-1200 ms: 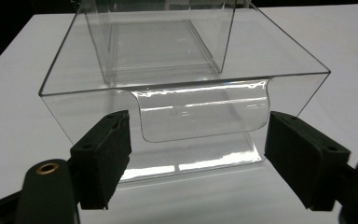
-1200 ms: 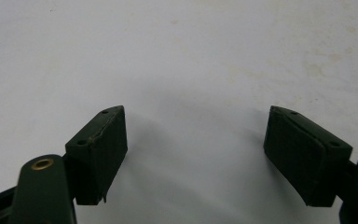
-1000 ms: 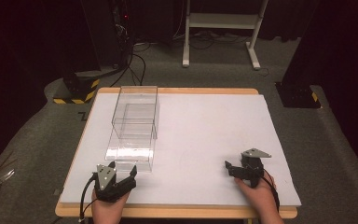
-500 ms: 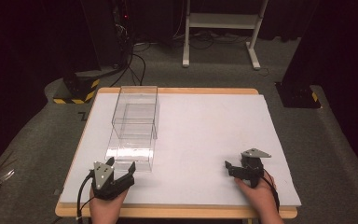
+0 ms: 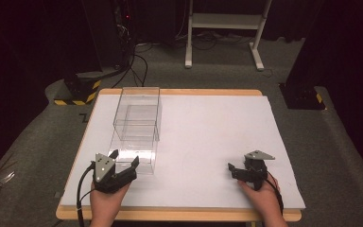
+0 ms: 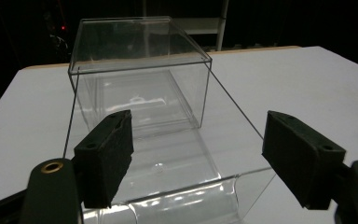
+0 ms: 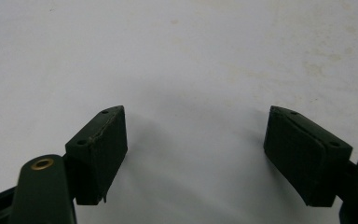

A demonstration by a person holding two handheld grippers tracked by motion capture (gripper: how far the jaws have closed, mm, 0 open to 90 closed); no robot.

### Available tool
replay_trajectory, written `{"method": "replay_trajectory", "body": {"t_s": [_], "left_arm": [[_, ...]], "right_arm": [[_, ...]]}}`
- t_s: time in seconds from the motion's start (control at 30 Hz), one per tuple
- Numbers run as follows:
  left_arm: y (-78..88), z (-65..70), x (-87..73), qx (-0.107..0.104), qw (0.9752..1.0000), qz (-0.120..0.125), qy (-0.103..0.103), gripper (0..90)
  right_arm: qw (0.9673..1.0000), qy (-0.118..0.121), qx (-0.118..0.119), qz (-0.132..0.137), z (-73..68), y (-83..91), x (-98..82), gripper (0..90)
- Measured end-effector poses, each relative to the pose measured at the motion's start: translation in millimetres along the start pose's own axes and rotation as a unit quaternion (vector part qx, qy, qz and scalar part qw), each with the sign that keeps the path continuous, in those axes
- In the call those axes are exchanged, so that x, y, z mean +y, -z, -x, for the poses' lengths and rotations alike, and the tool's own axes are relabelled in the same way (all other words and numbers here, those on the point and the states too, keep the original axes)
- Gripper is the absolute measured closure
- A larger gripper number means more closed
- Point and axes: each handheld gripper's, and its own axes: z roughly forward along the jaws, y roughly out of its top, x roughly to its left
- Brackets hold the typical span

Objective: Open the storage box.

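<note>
A clear plastic box (image 5: 137, 113) stands on the left part of the white table (image 5: 208, 132). A lower clear drawer part (image 5: 134, 153) sticks out from it toward the near edge. My left gripper (image 5: 124, 158) is open just in front of that drawer, its jaws pointing at it. In the left gripper view the box (image 6: 140, 79) rises ahead, and the drawer's curved front (image 6: 191, 200) lies low between the spread jaws of the left gripper (image 6: 196, 123). My right gripper (image 5: 234, 171) sits open near the table's front right. The right gripper (image 7: 196, 114) holds nothing above bare white table (image 7: 182, 56).
Beyond the table's far edge is grey carpet with a white stand's legs (image 5: 222, 28), black cables (image 5: 137, 61) and a block with yellow-black stripes (image 5: 78, 92). A dark post base (image 5: 302, 94) stands off the far right corner.
My left gripper has crept a little forward toward the drawer front. The right gripper and the box have stayed put.
</note>
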Motion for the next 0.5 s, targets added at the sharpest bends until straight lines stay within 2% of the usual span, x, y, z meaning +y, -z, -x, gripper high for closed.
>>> {"method": "replay_trajectory", "body": {"t_s": [0.03,0.07,0.33,0.4,0.43,0.5], "left_arm": [[-2.3,-3.2,3.2,-0.011,0.9999,0.003,0.005,25.1],[-3.8,-5.0,4.4,-0.013,0.9999,0.002,0.007,25.5],[-13.4,-15.8,10.2,-0.02,0.9998,-0.004,0.001,25.2],[-16.4,-25.6,13.4,-0.028,0.9996,-0.006,0.0,25.3],[-16.4,-25.6,13.4,-0.028,0.9996,-0.006,0.0,25.5],[-19.3,-39.5,15.5,-0.024,0.9996,-0.011,0.005,25.6]], "right_arm": [[1.0,0.0,0.0,0.0,0.0,0.0,0.0,21.3],[1.0,0.0,0.0,0.0,0.0,0.0,0.0,21.3],[1.0,-0.001,0.001,0.0,0.0,0.0,0.0,21.3],[1.0,-0.001,0.001,0.001,0.2,0.1,0.0,21.3],[1.0,-0.001,0.001,0.001,0.3,0.0,0.0,21.3],[1.0,-0.001,0.001,0.001,0.2,0.0,0.0,21.3]]}}
